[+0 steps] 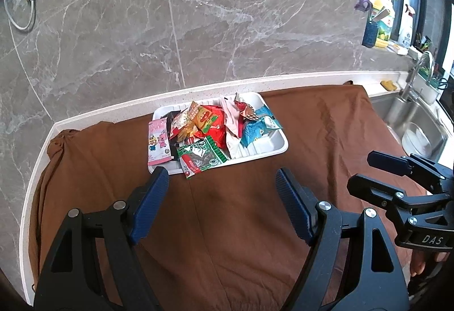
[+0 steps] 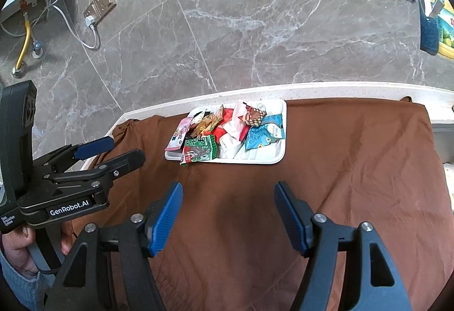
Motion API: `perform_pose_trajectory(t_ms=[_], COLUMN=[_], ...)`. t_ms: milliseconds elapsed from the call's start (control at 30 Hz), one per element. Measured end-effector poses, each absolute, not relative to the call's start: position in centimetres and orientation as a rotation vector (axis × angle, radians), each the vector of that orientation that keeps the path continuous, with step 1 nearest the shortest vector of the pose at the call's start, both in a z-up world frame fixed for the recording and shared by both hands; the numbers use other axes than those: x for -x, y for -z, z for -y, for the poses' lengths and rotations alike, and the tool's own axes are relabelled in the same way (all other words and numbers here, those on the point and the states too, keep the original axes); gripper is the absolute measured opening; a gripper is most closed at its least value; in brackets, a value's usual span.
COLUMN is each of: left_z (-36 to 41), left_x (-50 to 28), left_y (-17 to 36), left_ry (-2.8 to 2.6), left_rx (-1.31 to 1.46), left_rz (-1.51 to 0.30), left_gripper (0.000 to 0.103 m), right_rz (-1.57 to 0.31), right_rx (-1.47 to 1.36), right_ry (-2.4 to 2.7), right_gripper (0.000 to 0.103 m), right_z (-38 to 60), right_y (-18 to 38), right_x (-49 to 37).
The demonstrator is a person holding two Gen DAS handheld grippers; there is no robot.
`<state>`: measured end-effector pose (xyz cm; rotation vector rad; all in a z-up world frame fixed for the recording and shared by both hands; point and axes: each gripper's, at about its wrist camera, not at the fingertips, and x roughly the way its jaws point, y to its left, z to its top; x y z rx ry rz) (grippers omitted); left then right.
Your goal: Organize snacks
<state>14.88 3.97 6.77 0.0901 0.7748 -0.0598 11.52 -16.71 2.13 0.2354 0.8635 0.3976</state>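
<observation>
A shallow white rectangular plastic tray is sitting in the middle of both wrist views, on a rumpled brown cloth that is covering the counter, close to the grey marble-tiled wall behind it. The snacks are lying heaped inside the tray, which suggests they are being gathered there so the cloth stays free. A pink flat packet with cartoon figures is leaning over the tray's left rim, a green and red seed packet is overhanging the near edge at lower left, a red bag is resting in the centre of the heap, and light blue pouches are lying toward the right end. The left gripper is hovering at the bottom of its own frame with its blue pads well apart, gripping nothing and touching nothing. The right gripper is likewise standing wide at the bottom of its frame, empty, with only bare cloth showing between its fingers. Both are pointing toward the tray from near the cloth's front.
</observation>
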Motion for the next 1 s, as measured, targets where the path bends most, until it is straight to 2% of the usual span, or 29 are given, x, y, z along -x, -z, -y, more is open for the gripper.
perform_pose_trajectory(t_ms=[1000], left_z=[-2.3], left_x=[-11.3], left_y=[-8.8], left_ry=[0.094], left_rx=[-0.133], left_rz=[-0.711], left_gripper=[0.077], right_rz=[-0.8], right_rx=[-0.261], right_ry=[-0.366], right_gripper=[0.071], right_z=[19.3], right_y=[-4.0], right_x=[-8.3])
